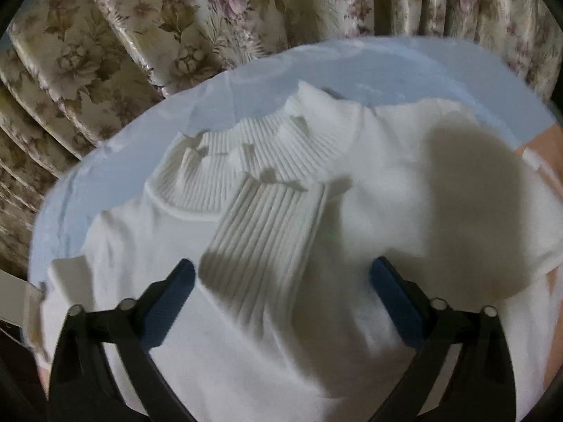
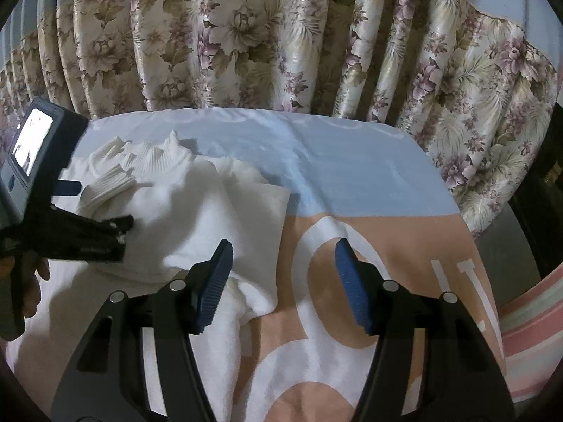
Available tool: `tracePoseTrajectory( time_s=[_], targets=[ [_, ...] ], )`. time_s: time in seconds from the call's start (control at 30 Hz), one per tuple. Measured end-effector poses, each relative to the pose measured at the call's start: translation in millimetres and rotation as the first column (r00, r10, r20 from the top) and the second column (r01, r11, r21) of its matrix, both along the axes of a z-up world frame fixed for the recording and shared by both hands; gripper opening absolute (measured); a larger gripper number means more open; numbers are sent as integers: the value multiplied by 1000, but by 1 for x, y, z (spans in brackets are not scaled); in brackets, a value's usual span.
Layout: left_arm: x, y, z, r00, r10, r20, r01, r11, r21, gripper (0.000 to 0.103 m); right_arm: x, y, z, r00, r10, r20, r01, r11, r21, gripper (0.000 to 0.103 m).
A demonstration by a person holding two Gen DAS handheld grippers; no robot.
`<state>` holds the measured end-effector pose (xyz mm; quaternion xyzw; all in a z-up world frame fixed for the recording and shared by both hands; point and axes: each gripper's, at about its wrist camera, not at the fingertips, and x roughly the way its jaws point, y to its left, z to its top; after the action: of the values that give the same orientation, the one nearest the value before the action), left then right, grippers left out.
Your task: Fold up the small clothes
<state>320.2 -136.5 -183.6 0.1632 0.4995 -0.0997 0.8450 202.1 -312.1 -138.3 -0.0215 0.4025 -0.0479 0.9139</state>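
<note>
A white knit sweater [image 1: 369, 183] lies flat on the bed cover, its ribbed turtleneck collar [image 1: 253, 147] at the far end. A sleeve is folded across the body, ending in a ribbed cuff [image 1: 271, 232]. My left gripper [image 1: 281, 277] hovers open over it; the cuff lies between the blue pads [image 1: 176, 302], which do not press on it. In the right wrist view the sweater [image 2: 197, 211] is at left, with the left gripper [image 2: 102, 204] above its cuff [image 2: 105, 183]. My right gripper [image 2: 284, 251] is open and empty, beside the sweater's right edge, over the cover.
The bed cover [image 2: 352, 176] is light blue at the far end and peach with large white letters nearer. A floral curtain [image 2: 281, 35] hangs right behind it. Pink striped fabric [image 2: 527, 316] lies at the right. A hand [image 2: 31, 281] holds the left gripper's handle.
</note>
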Motion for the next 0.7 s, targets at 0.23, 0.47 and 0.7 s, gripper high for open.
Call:
tracePoseTrajectory(
  time_s=[0.23, 0.47, 0.7],
  targets=[
    [1, 85, 35, 988, 155, 25, -145, 962, -230, 8, -1, -1, -2, 1000, -11, 0, 11, 999, 38, 61],
    [-24, 181, 32, 953, 300, -46, -297, 891, -344, 26, 3, 6, -4, 1000, 7, -8, -7, 998, 62, 62],
    [-37, 191, 28, 944, 329, -38, -319, 873, -369, 80, 21, -8, -12, 998, -22, -53, 29, 989, 147, 62]
  ],
)
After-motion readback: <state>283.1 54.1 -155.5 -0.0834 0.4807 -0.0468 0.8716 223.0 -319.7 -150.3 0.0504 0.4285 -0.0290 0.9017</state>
